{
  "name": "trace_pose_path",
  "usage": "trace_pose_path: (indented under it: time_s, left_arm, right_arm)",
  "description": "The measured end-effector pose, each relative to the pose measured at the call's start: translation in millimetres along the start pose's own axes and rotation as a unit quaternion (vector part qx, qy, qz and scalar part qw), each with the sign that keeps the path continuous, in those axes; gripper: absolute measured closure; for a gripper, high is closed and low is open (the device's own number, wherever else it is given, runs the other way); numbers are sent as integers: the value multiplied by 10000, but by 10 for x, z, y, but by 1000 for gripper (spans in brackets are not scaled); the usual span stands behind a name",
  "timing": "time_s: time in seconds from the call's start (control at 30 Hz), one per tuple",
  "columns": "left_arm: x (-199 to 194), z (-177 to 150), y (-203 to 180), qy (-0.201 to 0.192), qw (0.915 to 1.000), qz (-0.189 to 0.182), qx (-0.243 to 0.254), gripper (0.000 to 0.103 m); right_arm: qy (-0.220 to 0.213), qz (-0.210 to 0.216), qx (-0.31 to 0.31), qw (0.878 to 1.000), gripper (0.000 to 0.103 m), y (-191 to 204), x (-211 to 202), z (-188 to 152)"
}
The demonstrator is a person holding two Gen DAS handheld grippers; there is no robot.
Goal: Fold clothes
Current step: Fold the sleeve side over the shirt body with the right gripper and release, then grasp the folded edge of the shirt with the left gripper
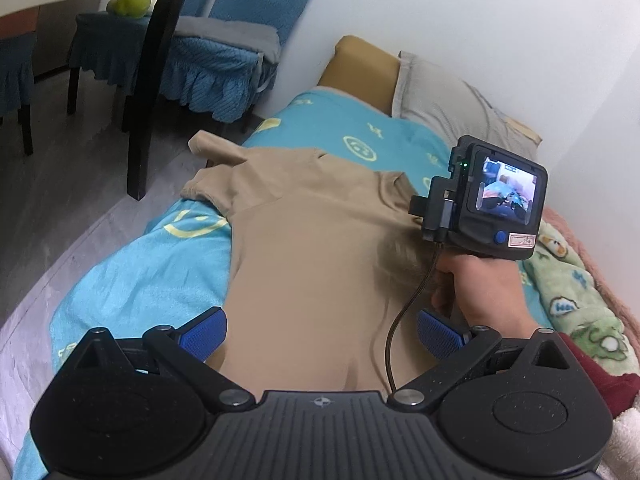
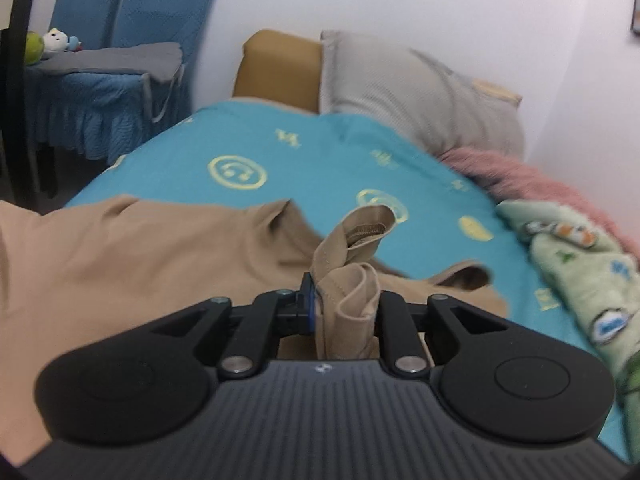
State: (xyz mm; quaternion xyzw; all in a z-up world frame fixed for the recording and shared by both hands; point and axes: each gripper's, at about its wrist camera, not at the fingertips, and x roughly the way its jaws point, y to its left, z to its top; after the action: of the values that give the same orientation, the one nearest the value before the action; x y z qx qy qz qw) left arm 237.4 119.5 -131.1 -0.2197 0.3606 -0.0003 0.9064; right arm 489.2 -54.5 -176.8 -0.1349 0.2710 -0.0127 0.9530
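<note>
My left fingers sit nearest the left wrist camera, spread wide with nothing between their blue pads, hovering over the lower part of a tan, soft-knit shirt. That shirt lies flat across a turquoise bedsheet printed with pale yellow smiley faces, its short sleeve reaching out toward ten o'clock. At three o'clock my right hand grips the handle of the other tool, whose small screen faces this camera.

In the right wrist view, my right fingers stand only a little way apart, with a bunched fold of the tan fabric standing up between them. The picture is blurred, and I cannot tell whether the pads truly press on the cloth or merely flank it. The rest of the shirt spreads away toward nine o'clock.

Beyond, at twelve o'clock, a grey pillow leans on a mustard-brown cushion against the white wall. At three o'clock a pale green fleece blanket with cartoon patches lies bunched beside a pink fluffy throw. At ten o'clock stands a chair draped in a blue quilted cover.
</note>
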Motion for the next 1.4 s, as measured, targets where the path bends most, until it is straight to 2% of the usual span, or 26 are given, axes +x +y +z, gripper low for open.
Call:
trace_pose_path:
  time_s: [0.03,0.07,0.1,0.13,0.27,0.4,0.6,0.73,0.83,0.93,1.03,1.17,1.3,1.4]
  left_arm:
    - [36,-3,4,33,10000,9,6,1]
    - [69,-8,1,65,10000,6,18,1]
    - [97,-14,-1,92,10000,0,30,1]
    - [104,-24,-5,97,9999,-17,45,1]
    - [121,-46,-71,59,9998,-48,167,1]
    - [63,-76,-143,-44,9993,-98,351,1]
    - [-39,-199,-308,-25,9970,-351,684,2]
    - [-107,-358,-460,302,9916,-740,1017,6]
    - [-200,-515,-546,661,9851,-1106,1141,8]
    - [-297,-678,-638,1086,9760,-1491,1161,14]
    - [-404,-882,-758,1431,9641,-1936,1120,17]
    - [-351,-1208,-970,2059,9471,-2314,845,22]
    - [-150,-1563,-1191,2719,9274,-2508,560,25]
    - [-53,-1755,-1323,2802,9231,-2565,599,25]
  right_arm:
    - [-29,106,44,9999,62,6,-8,-14]
    - [-64,224,91,9997,31,-8,-9,-18]
    - [-112,357,142,9992,6,-31,-33,-19]
    - [-172,503,198,9984,1,-63,-80,-16]
    - [-336,914,538,9938,0,-293,-391,43]
    - [-508,1117,974,9877,0,-683,-912,13]
    - [-557,1348,1567,9768,0,-1284,-2065,-322]
    - [-501,1400,1844,9715,0,-1635,-2885,-675]
    - [-468,1365,2043,9682,0,-1831,-3383,-1030]
    - [-462,1458,2560,9545,0,-2055,-3710,-1339]
    - [-674,1503,2861,9439,0,-2269,-3917,-1523]
    - [-980,1273,2964,9415,0,-2520,-3972,-1642]
    - [-836,1268,3163,9364,0,-2659,-3812,-1776]
    - [-677,1362,3372,9291,0,-2731,-3715,-1876]
